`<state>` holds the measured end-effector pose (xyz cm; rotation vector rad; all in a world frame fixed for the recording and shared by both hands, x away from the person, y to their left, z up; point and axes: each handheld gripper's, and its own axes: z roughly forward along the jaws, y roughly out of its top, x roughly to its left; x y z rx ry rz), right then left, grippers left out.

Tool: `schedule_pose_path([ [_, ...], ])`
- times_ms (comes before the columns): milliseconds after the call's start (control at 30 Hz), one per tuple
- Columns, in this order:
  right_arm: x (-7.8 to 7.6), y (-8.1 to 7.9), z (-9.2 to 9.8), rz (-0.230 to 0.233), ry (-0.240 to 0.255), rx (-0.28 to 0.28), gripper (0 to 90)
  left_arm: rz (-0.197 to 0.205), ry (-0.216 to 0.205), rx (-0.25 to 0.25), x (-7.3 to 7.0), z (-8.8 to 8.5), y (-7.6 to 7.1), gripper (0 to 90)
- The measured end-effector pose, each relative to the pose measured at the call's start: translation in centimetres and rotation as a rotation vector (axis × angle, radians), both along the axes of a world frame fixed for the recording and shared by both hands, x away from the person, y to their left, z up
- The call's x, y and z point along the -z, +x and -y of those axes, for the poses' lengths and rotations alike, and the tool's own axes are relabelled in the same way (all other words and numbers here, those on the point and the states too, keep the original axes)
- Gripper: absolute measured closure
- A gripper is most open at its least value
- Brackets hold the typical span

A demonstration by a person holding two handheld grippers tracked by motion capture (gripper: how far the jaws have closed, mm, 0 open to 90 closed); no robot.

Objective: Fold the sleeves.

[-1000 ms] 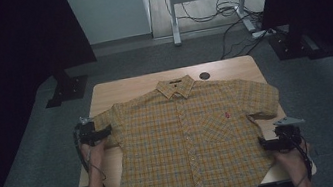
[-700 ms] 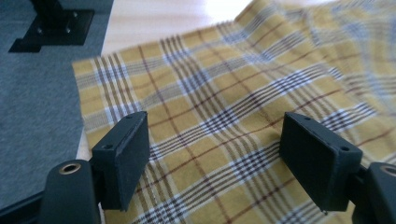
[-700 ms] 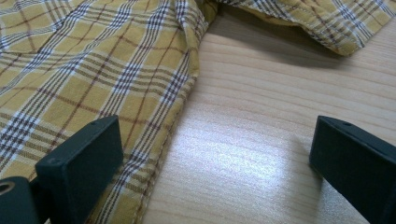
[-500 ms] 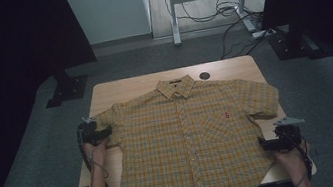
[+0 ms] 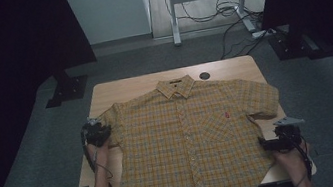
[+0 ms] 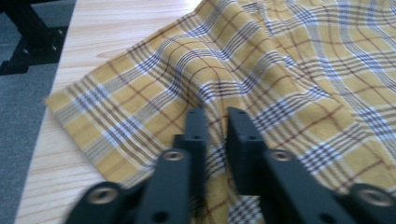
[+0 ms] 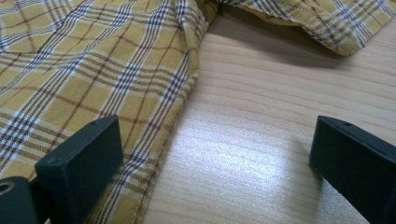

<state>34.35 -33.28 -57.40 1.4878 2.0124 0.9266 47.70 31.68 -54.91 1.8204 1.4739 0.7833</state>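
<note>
Left gripper (image 6: 215,116): jaws just pinched together on a raised fold of the left sleeve (image 6: 140,107), plaid cloth caught between the pads, close to the sleeve hem by the table's left edge. Same gripper in the high view (image 5: 96,133), at the sleeve end. Right gripper (image 7: 215,154): jaws spread wide, nothing between them but bare wood and the shirt's side seam, one jaw just over the seam, the other over the table (image 7: 261,116). In the high view (image 5: 282,137), beside the shirt's lower right side, below the right sleeve (image 5: 261,98).

Shirt (image 5: 189,140): yellow plaid, short-sleeved, buttoned, spread flat and face up, collar away from the person, hem toward the near edge.

Risks, as a judgement: pinch possibly catching the top layer alone, so a lift would separate the sleeve's layers rather than carry them together; a one-sided pull, with the right side unheld, likely to drag the whole shirt across the smooth wood and skew it; thin fold liable to slip out.

Hard to make out: depth of cloth inside the pinch, hidden by the jaws themselves; left jaws blurred; hem cut off at the picture's bottom in the high view; small dark round thing (image 5: 204,75) near the collar, unidentifiable.
</note>
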Motion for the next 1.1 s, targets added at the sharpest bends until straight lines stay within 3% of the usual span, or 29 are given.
schedule_pose_path([
  [200,0.0,0.0,0.0,0.0,0.0,0.0,2.1,-0.005,-0.05,-0.021,0.0,-0.2,0.0,87.6],
  [300,0.0,0.0,0.0,0.0,0.0,0.0,2.1,0.01,-0.087,-0.027,-0.1,-0.4,-0.1,87.5],
  [567,0.0,0.0,0.0,0.0,0.0,0.0,2.1,0.062,-0.137,-0.018,-1.0,-0.4,-0.6,87.4],
  [867,0.0,0.0,0.0,0.0,0.0,-0.001,2.1,0.121,-0.195,0.052,-3.4,1.2,-1.0,87.3],
  [1100,0.0,0.0,0.0,0.001,-0.001,-0.002,2.1,0.113,-0.215,0.128,-4.5,3.6,-0.9,86.9],
])
